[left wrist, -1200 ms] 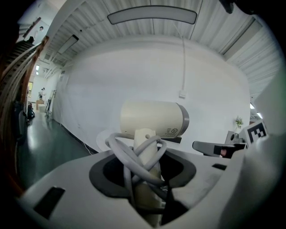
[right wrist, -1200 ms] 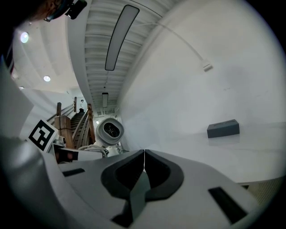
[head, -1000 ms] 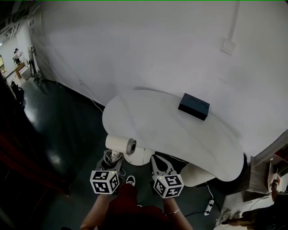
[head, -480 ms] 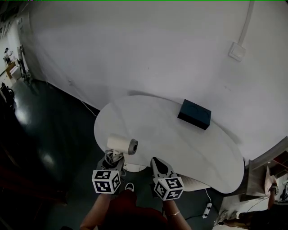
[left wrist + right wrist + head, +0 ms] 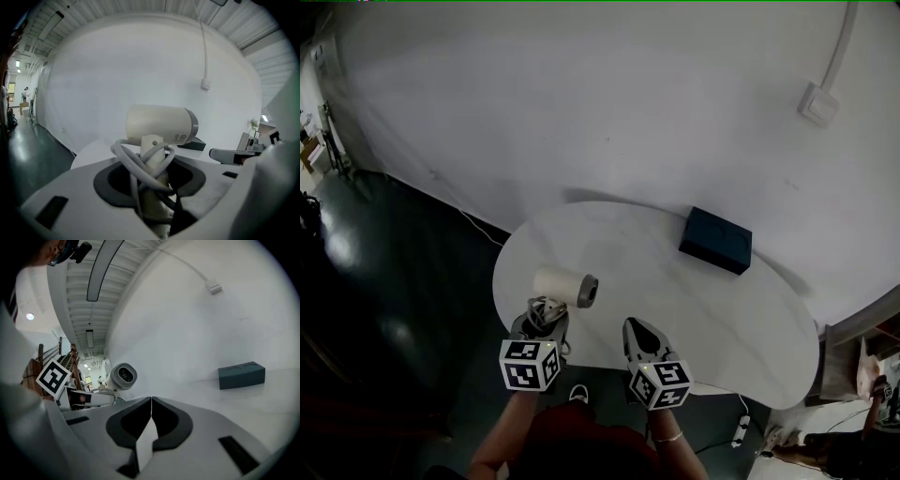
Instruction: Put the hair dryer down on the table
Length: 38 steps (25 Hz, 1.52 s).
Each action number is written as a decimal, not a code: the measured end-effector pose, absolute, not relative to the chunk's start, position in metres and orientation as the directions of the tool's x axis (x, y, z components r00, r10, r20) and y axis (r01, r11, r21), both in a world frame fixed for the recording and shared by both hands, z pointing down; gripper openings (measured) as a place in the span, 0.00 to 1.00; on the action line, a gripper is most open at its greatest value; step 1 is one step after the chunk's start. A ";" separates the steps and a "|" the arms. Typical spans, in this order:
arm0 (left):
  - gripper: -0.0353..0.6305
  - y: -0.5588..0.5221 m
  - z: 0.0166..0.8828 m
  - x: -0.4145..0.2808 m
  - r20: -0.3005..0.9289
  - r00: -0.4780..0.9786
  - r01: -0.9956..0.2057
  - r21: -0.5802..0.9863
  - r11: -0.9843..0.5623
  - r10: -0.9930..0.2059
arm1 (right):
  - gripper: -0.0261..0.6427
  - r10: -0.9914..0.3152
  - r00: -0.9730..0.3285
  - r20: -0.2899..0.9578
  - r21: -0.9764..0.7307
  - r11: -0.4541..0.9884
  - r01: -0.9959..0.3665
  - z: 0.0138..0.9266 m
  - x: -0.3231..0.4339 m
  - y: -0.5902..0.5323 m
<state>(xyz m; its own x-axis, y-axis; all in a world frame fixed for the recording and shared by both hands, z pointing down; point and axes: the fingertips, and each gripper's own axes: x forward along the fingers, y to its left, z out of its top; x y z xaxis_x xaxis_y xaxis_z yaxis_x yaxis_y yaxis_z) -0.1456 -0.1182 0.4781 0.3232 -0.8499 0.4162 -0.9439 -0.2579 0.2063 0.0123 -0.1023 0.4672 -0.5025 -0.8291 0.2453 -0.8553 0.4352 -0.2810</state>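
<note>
My left gripper (image 5: pixel 542 319) is shut on the handle of a cream hair dryer (image 5: pixel 563 285), whose grey cord is wound round that handle. The dryer stands upright in the jaws, its barrel (image 5: pixel 161 123) pointing right, and it hangs over the near left part of the white oval table (image 5: pixel 675 309). In the right gripper view the dryer's nozzle (image 5: pixel 123 375) shows end-on at the left. My right gripper (image 5: pixel 641 339) is beside it at the table's near edge, jaws shut with nothing between them (image 5: pixel 151 401).
A dark blue box (image 5: pixel 715 240) lies on the far right of the table, near the white wall. A switch plate (image 5: pixel 817 103) with a conduit sits on that wall. Dark floor spreads to the left; cables and a power strip (image 5: pixel 738 430) lie below the table's right end.
Both grippers have moved forward toward the table. The hair dryer, earlier short of the table's edge, now hangs over the tabletop. The grip on it has not changed.
</note>
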 end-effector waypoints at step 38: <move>0.35 -0.274 0.551 -0.087 0.571 0.410 -0.905 0.156 -0.396 -0.712 | 0.06 -0.864 -0.375 0.335 -0.267 0.295 -0.917 0.501 0.051 -0.222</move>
<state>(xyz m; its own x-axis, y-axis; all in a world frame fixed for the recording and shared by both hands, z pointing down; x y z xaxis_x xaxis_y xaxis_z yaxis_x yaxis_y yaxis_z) -0.0870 -0.2735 0.5509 0.4095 -0.7117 0.5707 -0.9050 -0.3959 0.1556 0.0510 -0.2223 0.5008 -0.3755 -0.8641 0.3352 -0.9174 0.2951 -0.2669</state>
